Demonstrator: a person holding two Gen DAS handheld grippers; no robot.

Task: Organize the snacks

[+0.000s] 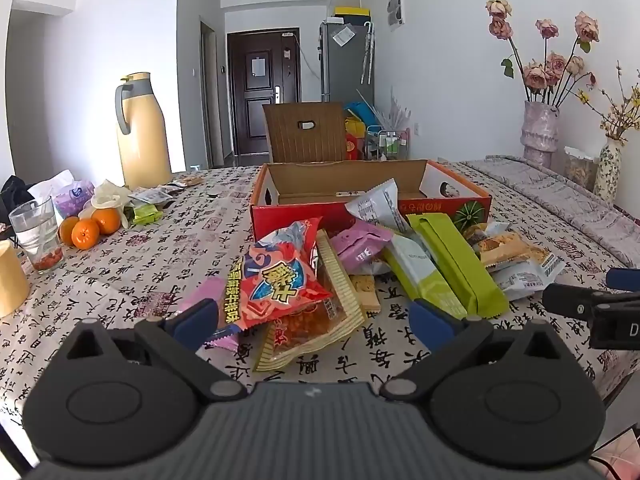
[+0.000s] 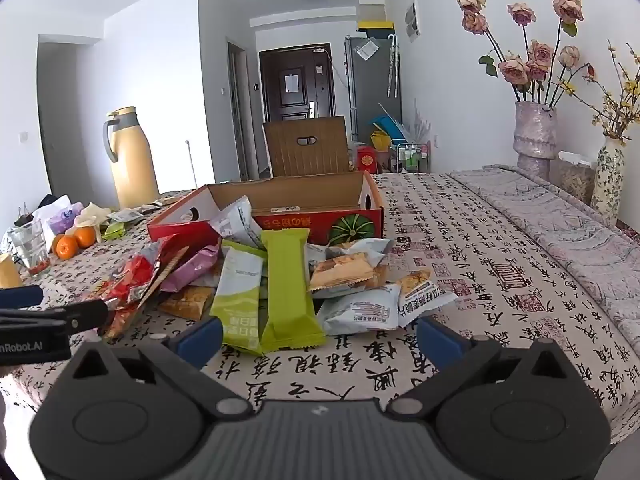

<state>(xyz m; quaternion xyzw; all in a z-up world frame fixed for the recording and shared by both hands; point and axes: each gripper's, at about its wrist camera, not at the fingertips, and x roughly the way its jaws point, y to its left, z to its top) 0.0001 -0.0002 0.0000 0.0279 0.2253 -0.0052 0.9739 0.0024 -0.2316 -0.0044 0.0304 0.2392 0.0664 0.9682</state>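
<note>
The open red cardboard box has a floor mostly hidden by its front wall. The heap of snack packets lies before it, overlapping. The left gripper and right gripper are spread wide, grasping nothing.

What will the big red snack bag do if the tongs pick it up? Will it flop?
The red snack bag looks like thin, crinkly foil, so it would probably bend and droop. It looks puffy, so it is likely light. It leans on the clear packet, so lifting it may make that one slide.
</note>
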